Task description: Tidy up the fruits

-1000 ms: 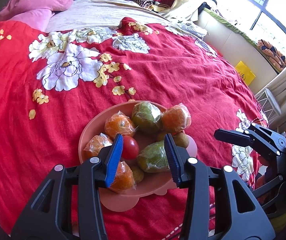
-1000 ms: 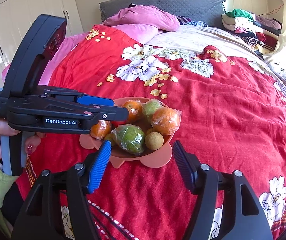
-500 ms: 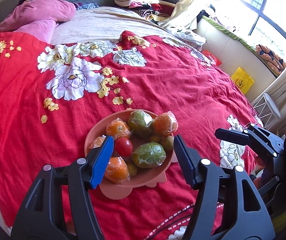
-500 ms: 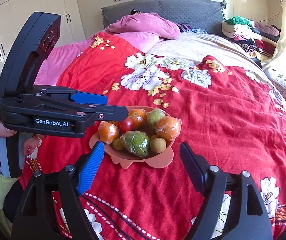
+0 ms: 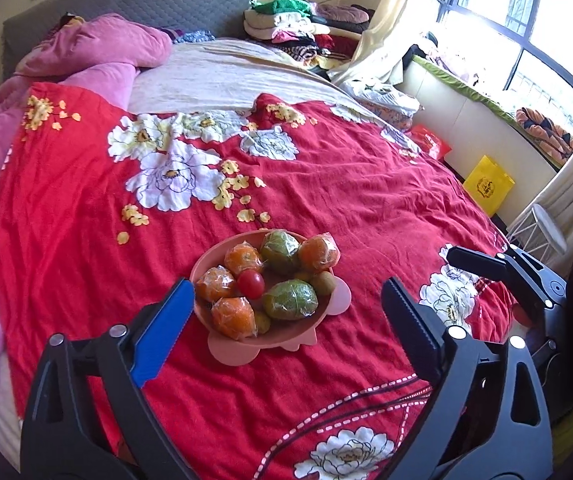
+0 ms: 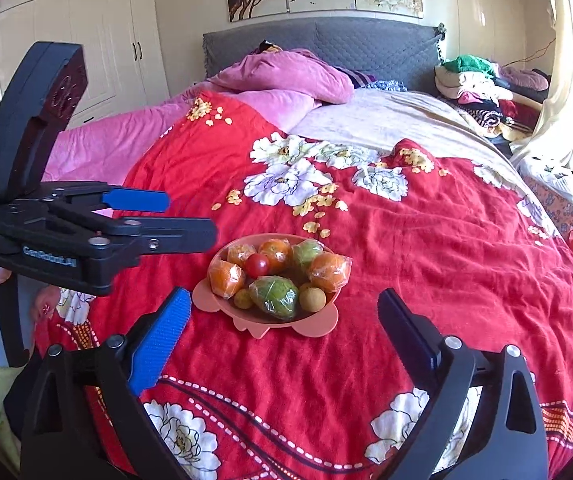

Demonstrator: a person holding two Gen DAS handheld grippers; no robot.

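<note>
- Across both views spreads a red floral bedspread [image 5: 326, 184], with a pink quilt [image 6: 286, 76] bunched against the grey headboard [image 6: 366, 40].
- On the bedspread sits a pink bowl [image 5: 326, 312], well short of the bed's near edge, holding all the fruit.
- Left gripper [image 5: 286, 320] hangs above the bedspread with its jaws spread wide and nothing between them; the bowl lies just ahead, framed between the blue pad on one finger and the black pad on the other, touching neither.
- Right gripper [image 6: 282, 320] is likewise wide apart and empty, with the bowl [image 6: 318, 328] ahead of it between the fingertips and clear of them.
- Inside the bowl, plastic-wrapped oranges [image 5: 232, 316] line the left side and far rim, and a wrapped green fruit [image 5: 290, 300] lies at the front right.
- Beside the oranges rests a small red tomato [image 5: 251, 283], near the bowl's centre.
- At the right edge sits a small brownish fruit [image 6: 312, 300], just beside the green one.
</note>
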